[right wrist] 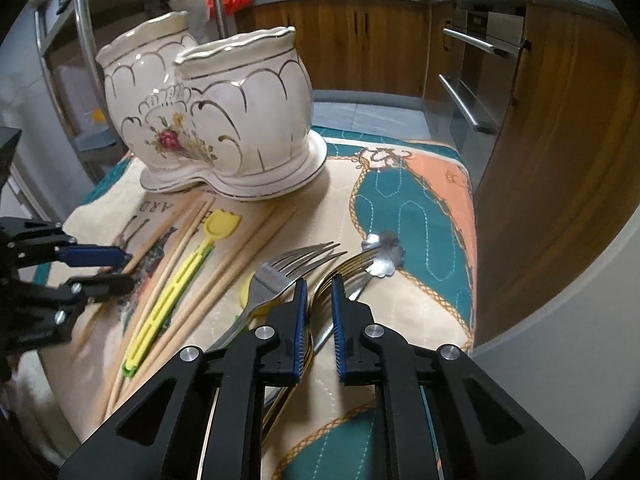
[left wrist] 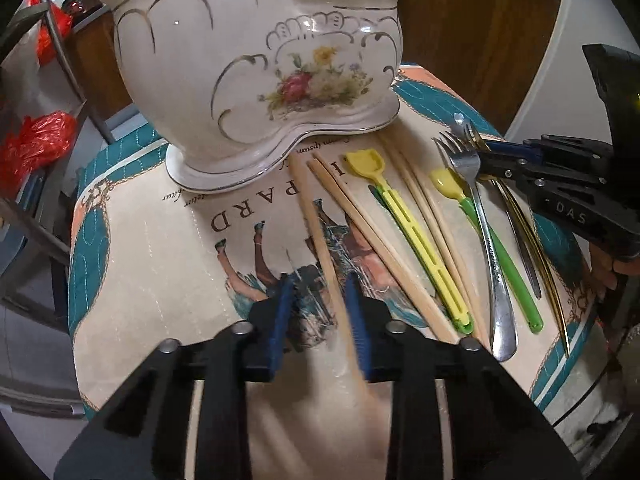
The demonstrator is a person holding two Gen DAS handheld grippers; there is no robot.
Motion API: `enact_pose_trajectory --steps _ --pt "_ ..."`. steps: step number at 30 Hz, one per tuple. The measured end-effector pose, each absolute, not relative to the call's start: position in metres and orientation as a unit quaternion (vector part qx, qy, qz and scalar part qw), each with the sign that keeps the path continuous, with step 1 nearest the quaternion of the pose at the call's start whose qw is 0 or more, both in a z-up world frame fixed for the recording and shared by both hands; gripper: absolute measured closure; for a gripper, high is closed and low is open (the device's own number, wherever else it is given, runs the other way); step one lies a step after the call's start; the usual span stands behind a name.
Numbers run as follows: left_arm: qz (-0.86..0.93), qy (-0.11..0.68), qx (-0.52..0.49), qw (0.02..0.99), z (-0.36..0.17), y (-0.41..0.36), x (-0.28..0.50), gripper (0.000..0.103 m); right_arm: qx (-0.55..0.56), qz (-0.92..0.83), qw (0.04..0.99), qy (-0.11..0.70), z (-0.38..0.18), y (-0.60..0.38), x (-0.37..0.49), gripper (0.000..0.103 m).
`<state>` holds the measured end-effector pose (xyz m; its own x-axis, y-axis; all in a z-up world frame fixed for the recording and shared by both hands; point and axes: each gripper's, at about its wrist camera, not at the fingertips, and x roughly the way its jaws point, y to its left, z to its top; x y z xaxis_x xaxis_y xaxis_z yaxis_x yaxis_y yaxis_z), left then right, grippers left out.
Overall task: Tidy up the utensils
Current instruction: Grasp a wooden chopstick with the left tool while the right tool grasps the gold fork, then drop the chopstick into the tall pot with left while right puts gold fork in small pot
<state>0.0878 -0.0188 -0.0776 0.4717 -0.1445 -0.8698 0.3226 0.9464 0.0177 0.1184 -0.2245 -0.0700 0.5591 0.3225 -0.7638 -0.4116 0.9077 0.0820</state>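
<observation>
While the utensils lie loose on the counter cloth (left wrist: 140, 240) before the ceramic holder (left wrist: 256, 80), this is the pickup step. Left claw (left wrist: 320, 312): nearly closed round a chopstick (left wrist: 316, 216). Right claw (right wrist: 320, 312): narrow, astride a gold fork (right wrist: 340, 264); firm grip unclear. Next: lift both, drop into holder w/o snagging the rim.
</observation>
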Motion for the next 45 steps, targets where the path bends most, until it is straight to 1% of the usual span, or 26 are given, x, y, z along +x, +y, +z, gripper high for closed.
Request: enact_pose_trajectory --steps 2,4,8,13,19,23,25,28,30,33,35,37,38,45 --pt "-0.148 0.501 0.080 0.849 -0.076 -0.013 0.090 0.083 -0.049 0.212 0.884 0.414 -0.067 -0.227 0.116 0.092" --pt "-0.165 0.507 0.063 0.844 -0.075 -0.008 0.092 0.096 -0.043 0.213 0.888 0.406 -0.064 -0.231 0.113 0.094" --pt "-0.154 0.498 0.078 0.850 -0.076 -0.004 0.089 0.097 -0.026 0.217 0.896 0.385 -0.055 -0.239 0.101 0.097" --pt "-0.152 0.487 0.066 0.858 -0.071 0.017 0.078 0.097 -0.018 0.225 0.908 0.353 -0.039 -0.245 0.084 0.098" --pt "-0.171 0.424 0.061 0.887 -0.047 0.031 0.048 0.097 -0.012 0.248 0.920 0.303 -0.012 -0.246 0.061 0.098" --pt "-0.177 0.371 0.083 0.908 -0.037 0.038 0.025 0.097 -0.017 0.253 0.930 0.266 0.009 -0.243 0.048 0.098" --pt "-0.177 0.366 0.090 0.909 -0.038 0.036 0.022 0.097 -0.018 0.255 0.933 0.251 0.018 -0.241 0.044 0.098" --pt "-0.172 0.391 0.096 0.899 -0.043 0.038 0.028 0.097 -0.021 0.260 0.937 0.232 0.030 -0.235 0.038 0.099" --pt "-0.170 0.433 0.103 0.879 -0.053 0.040 0.043 0.097 -0.023 0.266 0.937 0.224 0.036 -0.231 0.036 0.099" --pt "-0.173 0.471 0.114 0.857 -0.060 0.040 0.045 0.097 -0.026 0.274 0.937 0.214 0.044 -0.228 0.030 0.099" --pt "-0.184 0.494 0.119 0.841 -0.062 0.036 0.050 0.095 -0.026 0.281 0.937 0.207 0.051 -0.225 0.027 0.099" --pt "-0.185 0.504 0.126 0.834 -0.062 0.033 0.053 0.090 -0.029 0.284 0.937 0.199 0.055 -0.223 0.025 0.100" --pt "-0.186 0.511 0.129 0.829 -0.062 0.031 0.056 0.089 -0.029 0.286 0.937 0.197 0.058 -0.223 0.024 0.100" --pt "-0.183 0.547 0.139 0.805 -0.071 0.019 0.082 0.088 -0.027 0.299 0.938 0.175 0.071 -0.220 0.021 0.100"
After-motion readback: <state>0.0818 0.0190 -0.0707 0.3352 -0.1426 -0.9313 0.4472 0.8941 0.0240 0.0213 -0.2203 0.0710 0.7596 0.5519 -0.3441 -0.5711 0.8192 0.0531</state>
